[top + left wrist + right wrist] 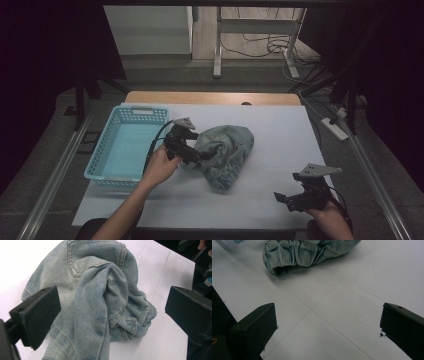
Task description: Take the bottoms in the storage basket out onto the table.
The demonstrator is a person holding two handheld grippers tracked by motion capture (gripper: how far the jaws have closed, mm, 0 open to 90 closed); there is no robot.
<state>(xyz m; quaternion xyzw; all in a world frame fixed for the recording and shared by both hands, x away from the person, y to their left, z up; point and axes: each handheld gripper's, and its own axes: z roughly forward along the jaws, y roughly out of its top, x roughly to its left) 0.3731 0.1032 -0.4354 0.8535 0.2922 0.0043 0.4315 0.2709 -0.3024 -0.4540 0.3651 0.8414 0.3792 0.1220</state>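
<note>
Denim, a crumpled pale-blue garment point(226, 154), lies heaped at the middle of the white counter point(280, 130), just right of the turquoise plastic lattice basket point(111, 150), which holds nothing. The left claw point(200, 156) is at the heap's left edge with its jaws spread wide on either side of a raised fold, gripping nothing yet. The right claw point(287, 200) waits near the counter's near right corner, well apart from the cloth, jaws also wide and empty. By my reading, the work is barely begun: grasping and moving the garment all remain.
</note>
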